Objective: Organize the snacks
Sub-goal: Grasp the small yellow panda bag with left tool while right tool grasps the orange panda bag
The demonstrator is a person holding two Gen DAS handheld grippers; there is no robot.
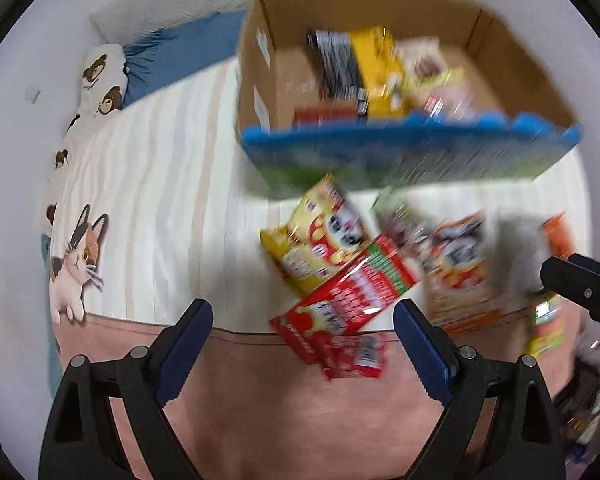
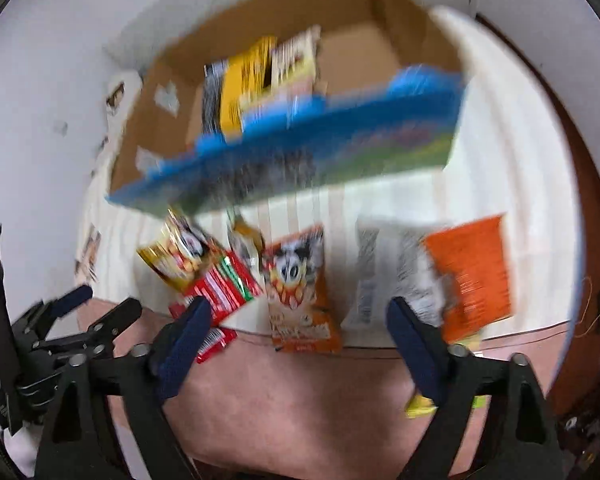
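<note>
on the striped bedspread, snack packets lie scattered in front of an open cardboard box already holding a few: a yellow bag, a red packet, an orange bag. left gripper and right gripper both stand apart, holding nothing.

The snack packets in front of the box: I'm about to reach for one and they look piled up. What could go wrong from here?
1. The red packet lies over the yellow packet, so closing on it may drag both.
2. The right claw hangs over the orange packet with the white packet right beside it, so it may nip both.
3. Several packets lie near the bed's edge and may slide off.
</note>
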